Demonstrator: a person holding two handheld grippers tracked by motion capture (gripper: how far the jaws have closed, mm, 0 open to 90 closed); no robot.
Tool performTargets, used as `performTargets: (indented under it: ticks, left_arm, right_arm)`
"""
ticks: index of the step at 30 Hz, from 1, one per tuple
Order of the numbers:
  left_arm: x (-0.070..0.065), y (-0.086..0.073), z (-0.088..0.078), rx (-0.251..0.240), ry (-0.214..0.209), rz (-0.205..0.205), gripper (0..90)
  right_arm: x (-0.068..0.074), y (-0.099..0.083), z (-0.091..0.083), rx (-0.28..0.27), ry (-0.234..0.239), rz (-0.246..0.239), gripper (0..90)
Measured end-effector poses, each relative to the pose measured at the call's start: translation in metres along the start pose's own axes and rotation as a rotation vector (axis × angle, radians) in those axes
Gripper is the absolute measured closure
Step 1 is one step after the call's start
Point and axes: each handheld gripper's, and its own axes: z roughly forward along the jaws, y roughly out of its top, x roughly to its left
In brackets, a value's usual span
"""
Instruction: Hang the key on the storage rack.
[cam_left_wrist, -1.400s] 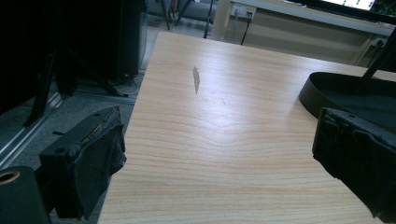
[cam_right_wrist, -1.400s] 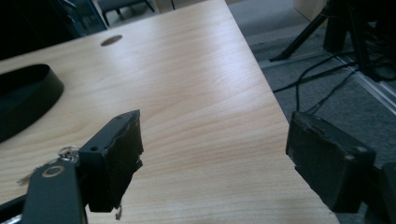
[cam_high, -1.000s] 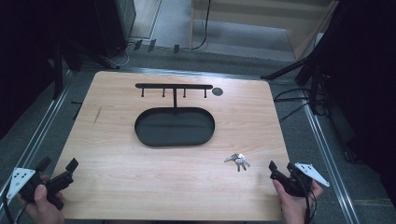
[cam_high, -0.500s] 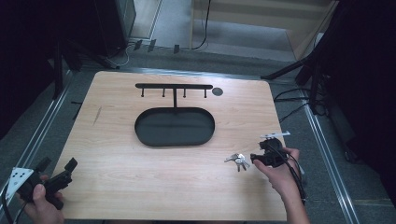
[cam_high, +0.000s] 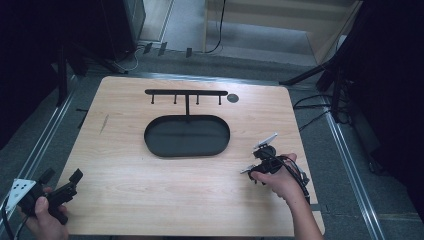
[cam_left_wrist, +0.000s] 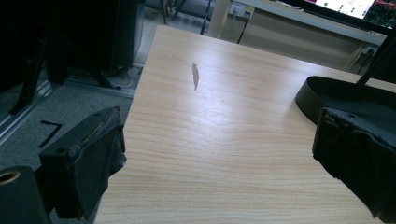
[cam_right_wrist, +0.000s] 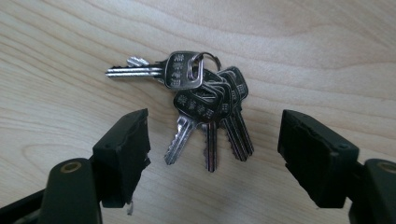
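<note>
A bunch of silver metal keys (cam_right_wrist: 205, 105), flat on the wooden surface (cam_high: 150, 190), is straddled by the released right hand-held gripper (cam_right_wrist: 212, 140), presumably for grasping.

keys (cam_right_wrist: 205, 100) lie on the table (cam_high: 150, 195), right of the tray (cam_high: 152, 137).

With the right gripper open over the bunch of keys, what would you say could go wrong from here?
1. The keys lie flat and fanned on the table; the right gripper might pinch one blade, leaving the rest dangling.
2. Closing low, the jaws may scrape the wood or push the bunch away.
3. The left gripper idles near the tray, so it gives no support.
</note>
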Motion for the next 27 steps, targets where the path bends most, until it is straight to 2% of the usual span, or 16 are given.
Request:
performTargets:
  ticks: [4,6,7,9,10,11,13,18,19,21,22,23,24,27]
  left_arm:
    - [0.0,0.0,0.0,0.002,0.0,-0.001,2.9]
    - [0.0,0.0,0.0,0.002,0.001,0.0,2.9]
    - [0.0,0.0,0.0,0.002,0.001,0.0,2.9]
    - [0.0,0.0,0.0,0.001,0.001,0.0,2.9]
    - [0.0,0.0,0.0,0.002,0.001,0.003,2.9]
    - [0.0,0.0,0.0,0.002,0.001,0.003,2.9]
    - [0.0,0.0,0.0,0.002,0.001,0.002,2.9]
    - [0.0,0.0,0.0,0.002,0.001,0.002,2.9]
    - [0.0,0.0,0.0,0.003,0.001,0.001,2.9]
    - [0.0,0.0,0.0,0.003,0.001,0.001,2.9]
    - [0.0,0.0,0.0,0.003,0.0,0.0,2.9]
    - [0.0,0.0,0.0,0.003,0.0,0.0,2.9]
    - [0.0,0.0,0.0,0.003,0.0,-0.003,2.9]
    - [0.001,0.0,0.0,0.006,-0.003,-0.006,2.9]
  right_arm:
    - [-0.002,-0.005,0.006,-0.005,0.0,-0.033,36.3]
    - [-0.004,-0.008,0.006,-0.023,0.035,-0.041,43.6]
    - [-0.004,-0.008,0.006,-0.023,0.035,-0.041,43.6]
    - [-0.005,-0.01,0.004,-0.036,0.038,-0.056,58.6]
    - [-0.008,-0.011,0.002,-0.031,0.047,-0.061,75.7]
    - [-0.008,-0.011,0.002,-0.031,0.047,-0.061,75.7]
    - [-0.012,-0.012,0.002,-0.023,0.065,-0.061,82.0]
    - [-0.018,-0.012,-0.006,-0.04,0.112,-0.034,82.4]
    - [-0.019,-0.009,-0.014,-0.045,0.117,-0.031,82.4]
    - [-0.019,-0.007,-0.018,-0.048,0.116,-0.034,82.5]
    - [-0.017,-0.001,-0.03,-0.066,0.11,-0.039,89.6]
    - [-0.017,-0.001,-0.03,-0.066,0.11,-0.039,89.6]
    - [-0.015,0.005,-0.042,-0.082,0.112,-0.04,89.7]
    - [-0.01,0.014,-0.053,-0.084,0.093,-0.063,89.8]
